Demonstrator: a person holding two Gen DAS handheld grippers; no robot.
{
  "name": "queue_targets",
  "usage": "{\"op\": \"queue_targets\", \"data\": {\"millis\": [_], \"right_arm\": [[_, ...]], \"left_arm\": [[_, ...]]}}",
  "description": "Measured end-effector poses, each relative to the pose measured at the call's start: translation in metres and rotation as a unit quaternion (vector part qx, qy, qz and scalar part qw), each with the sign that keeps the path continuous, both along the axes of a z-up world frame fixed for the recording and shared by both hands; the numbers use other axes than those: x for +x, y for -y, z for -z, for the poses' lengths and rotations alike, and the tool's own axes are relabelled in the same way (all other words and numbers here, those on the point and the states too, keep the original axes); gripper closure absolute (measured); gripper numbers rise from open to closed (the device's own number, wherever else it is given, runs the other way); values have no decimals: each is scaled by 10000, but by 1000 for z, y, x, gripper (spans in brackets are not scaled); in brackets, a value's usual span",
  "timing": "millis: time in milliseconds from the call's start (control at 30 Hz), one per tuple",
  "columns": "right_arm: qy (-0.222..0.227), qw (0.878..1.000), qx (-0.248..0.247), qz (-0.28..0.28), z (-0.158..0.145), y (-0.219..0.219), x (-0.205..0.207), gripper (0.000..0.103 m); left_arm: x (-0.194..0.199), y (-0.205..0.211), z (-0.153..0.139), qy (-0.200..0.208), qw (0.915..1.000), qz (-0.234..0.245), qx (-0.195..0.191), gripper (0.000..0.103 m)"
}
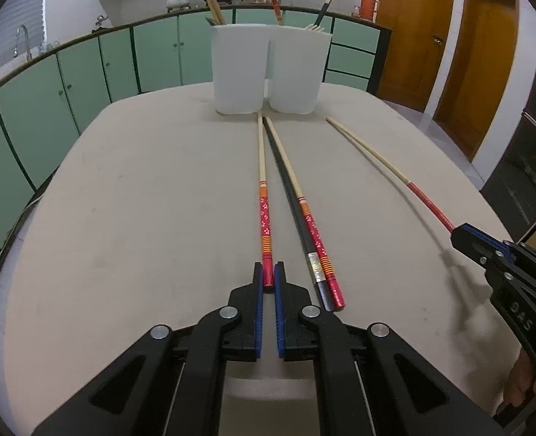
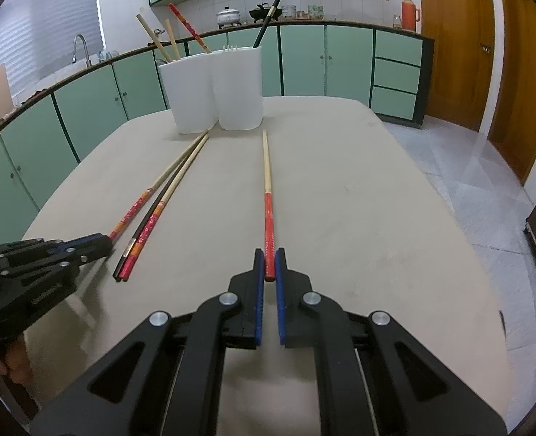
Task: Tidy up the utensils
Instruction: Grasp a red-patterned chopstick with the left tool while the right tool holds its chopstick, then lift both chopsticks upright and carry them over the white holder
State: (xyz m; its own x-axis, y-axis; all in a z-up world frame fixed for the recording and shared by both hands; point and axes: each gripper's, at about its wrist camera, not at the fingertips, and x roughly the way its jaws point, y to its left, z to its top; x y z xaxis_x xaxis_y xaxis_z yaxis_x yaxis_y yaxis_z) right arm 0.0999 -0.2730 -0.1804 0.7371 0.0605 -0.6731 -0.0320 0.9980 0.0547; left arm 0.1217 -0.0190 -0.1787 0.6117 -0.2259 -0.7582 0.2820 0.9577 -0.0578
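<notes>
Currently my left gripper (image 1: 268, 277) is clenched on the red end of a flower-patterned chopstick (image 1: 264, 214), and my right gripper (image 2: 269, 267) is clamped on the red end of a plain red-handled chopstick (image 2: 268, 214). Both sticks lie flat on the table (image 1: 122, 200), tips toward the far edge. Between them lie a black chopstick (image 1: 293, 203) and a second patterned one (image 1: 313, 232), untouched. Two white holders (image 1: 268, 69) at the far edge already hold several sticks, so I judge it partly done: four left. Left view shows the patterns close; right view alone shows the fork tines (image 2: 230, 48) in the right-hand holder.
</notes>
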Motion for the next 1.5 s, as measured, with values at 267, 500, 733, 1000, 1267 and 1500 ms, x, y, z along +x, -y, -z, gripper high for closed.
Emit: {"op": "queue_targets", "data": {"millis": [267,500,733,1000,1267,1500], "right_arm": [[239,9991,-306,-185,-28,-2,0,98],[660,9962,-415,-383,-74,0,0,98],[1049,9928,-234,-529,-124,7,8,98],[1197,9902,133,-710,-173,15,35,98],[1262,9868,226,-991,-199,14,46,98],[1305,9839,438,-1144,-219,15,59,98]], "left_arm": [[-14,-8,-44,473,9988,92,-95,97],[-16,-16,-95,1010,9945,111,-258,97],[-7,-20,-138,1457,9881,136,-467,97],[12,-22,-167,1778,9824,169,-552,97],[18,-25,-189,1985,9779,248,-613,97],[18,-28,-201,2094,9750,282,-682,97]]}}
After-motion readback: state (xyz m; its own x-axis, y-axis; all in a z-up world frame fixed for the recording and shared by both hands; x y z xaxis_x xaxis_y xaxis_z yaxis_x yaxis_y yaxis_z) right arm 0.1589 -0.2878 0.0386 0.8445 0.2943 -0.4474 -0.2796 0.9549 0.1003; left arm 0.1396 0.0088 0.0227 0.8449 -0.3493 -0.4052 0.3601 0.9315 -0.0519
